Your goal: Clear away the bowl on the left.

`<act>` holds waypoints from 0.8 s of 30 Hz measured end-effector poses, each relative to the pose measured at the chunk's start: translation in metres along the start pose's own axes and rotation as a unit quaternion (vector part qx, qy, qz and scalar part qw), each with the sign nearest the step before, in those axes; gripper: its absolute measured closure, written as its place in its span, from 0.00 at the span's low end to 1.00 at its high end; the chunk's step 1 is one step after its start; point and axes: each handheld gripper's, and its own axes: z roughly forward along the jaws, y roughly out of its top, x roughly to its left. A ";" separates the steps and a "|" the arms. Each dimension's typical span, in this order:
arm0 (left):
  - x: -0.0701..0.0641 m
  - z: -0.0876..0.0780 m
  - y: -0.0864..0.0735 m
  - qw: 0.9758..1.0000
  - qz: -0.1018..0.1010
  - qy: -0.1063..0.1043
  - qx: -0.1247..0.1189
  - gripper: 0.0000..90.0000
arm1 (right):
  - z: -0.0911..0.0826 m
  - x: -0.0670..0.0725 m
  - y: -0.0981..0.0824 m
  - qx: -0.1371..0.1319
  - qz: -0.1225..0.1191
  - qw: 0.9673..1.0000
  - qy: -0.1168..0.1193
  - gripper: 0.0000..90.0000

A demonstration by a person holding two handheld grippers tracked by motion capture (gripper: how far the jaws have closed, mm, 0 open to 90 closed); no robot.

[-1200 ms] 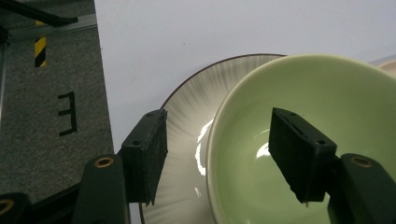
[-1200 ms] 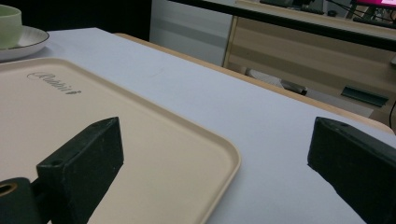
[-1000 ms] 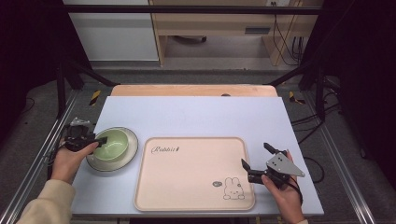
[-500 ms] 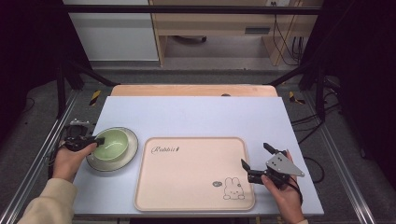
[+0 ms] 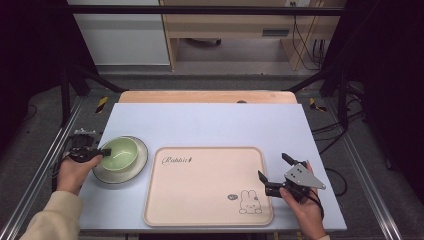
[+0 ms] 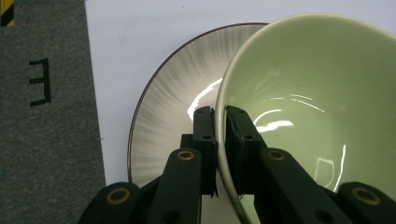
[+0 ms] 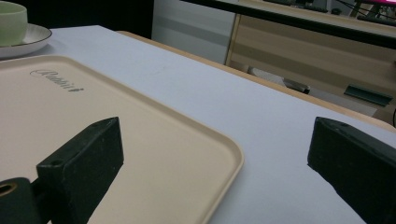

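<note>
Gripping the near-left rim of the green bowl [image 6: 308,107], the left gripper [image 6: 220,116] has just been closing, and its jaws now pinch the bowl's wall, one pad inside and one outside. The bowl sits on a grey-streaked plate [image 6: 168,116] at the left side of the table [image 5: 210,120]; the gripper's view cuts off the bowl's right and near parts, and the black jaws hide the near part of the rim. From above, the left hand [image 5: 75,170] covers most of the gripper's body. At the right, the right gripper [image 5: 272,172] hovers by the near-right corner of the beige tray [image 5: 200,185], its jaws wide apart with nothing between them. In its own view the tray's near edge is cut off, and the bowl shows small at the far left, partly out of frame.
</note>
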 end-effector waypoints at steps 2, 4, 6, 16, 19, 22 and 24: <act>0.002 -0.001 -0.001 1.000 -0.001 -0.009 0.000 0.93 | 0.000 0.000 0.000 0.001 0.000 1.000 0.001 0.04; 0.004 -0.003 -0.002 1.000 -0.021 -0.016 -0.002 0.93 | 0.001 0.001 0.000 0.002 0.000 1.000 0.001 0.04; 0.003 -0.005 -0.002 0.999 -0.028 -0.017 -0.005 0.93 | 0.001 0.001 0.000 0.002 0.000 1.000 0.001 0.04; -0.015 -0.012 0.003 1.000 -0.007 -0.014 -0.008 0.93 | 0.002 0.002 0.000 -0.001 0.000 1.000 0.004 0.04; -0.023 -0.013 0.007 1.000 -0.002 -0.020 -0.013 0.93 | 0.002 0.002 0.000 -0.001 0.000 1.000 0.005 0.04; -0.031 -0.014 0.012 0.999 0.004 -0.027 -0.016 0.93 | 0.002 0.002 0.000 0.000 0.000 1.000 0.005 0.04; -0.034 -0.015 0.014 0.999 0.008 -0.027 -0.018 0.93 | 0.002 0.002 0.000 0.000 -0.001 1.000 0.005 0.04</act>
